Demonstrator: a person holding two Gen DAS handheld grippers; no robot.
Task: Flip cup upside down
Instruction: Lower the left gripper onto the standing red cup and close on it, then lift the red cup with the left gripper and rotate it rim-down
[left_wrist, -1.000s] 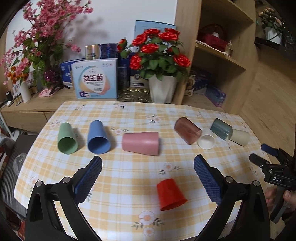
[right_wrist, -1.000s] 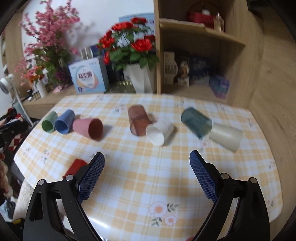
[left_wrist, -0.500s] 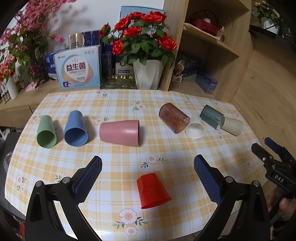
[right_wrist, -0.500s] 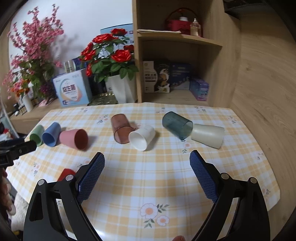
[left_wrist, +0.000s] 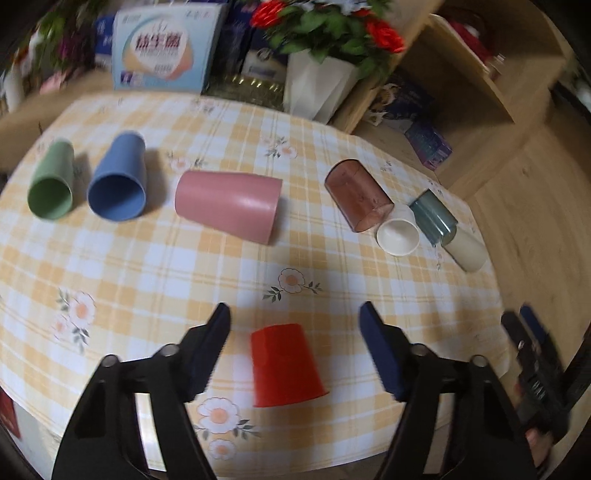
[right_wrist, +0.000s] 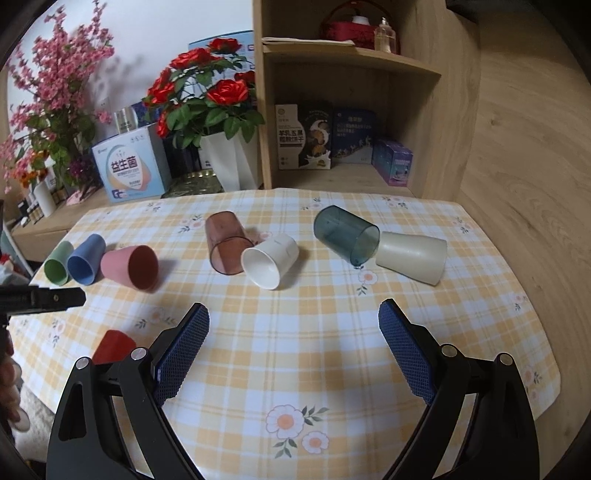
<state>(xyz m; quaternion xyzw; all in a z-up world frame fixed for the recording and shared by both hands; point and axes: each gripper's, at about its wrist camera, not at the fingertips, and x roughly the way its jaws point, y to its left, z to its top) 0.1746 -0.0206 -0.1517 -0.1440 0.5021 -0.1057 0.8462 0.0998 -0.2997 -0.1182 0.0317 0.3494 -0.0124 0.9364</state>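
red cup (left_wrist: 286, 363): sits near the front edge of the tabletop (left_wrist: 332, 291), wide mouth down, narrow base up, so it already looks flipped. long axis is pretty much vertical, base leaning a touch away from the left camera.

left tongs (left_wrist: 295, 317): spread wide, holding nothing, 1 pad on each side of the red cup but not touching it.

right tongs (right_wrist: 293, 312): also wide and holding nothing, hovering over bare checked cloth, well apart from any cup.

other cups: 7 lying on their sides in a row across the tabletop: green cup (left_wrist: 51, 181), blue cup (left_wrist: 118, 179), pink cup (left_wrist: 229, 203), brown clear cup (left_wrist: 356, 195), white cup (left_wrist: 399, 232), teal clear cup (left_wrist: 432, 218), cream cup (left_wrist: 463, 249). green and blue mouths face the left camera, the pink one's mouth points right.

risk: my guess is the sideways ones roll the second a pad nudges them off-center, and the brown, white, teal and cream ones are bunched tight, so grabbing 1 probably bumps its neighbor.

risk 2: the left view is blurry, so closing now could clip the red cup and tip it off the near edge.
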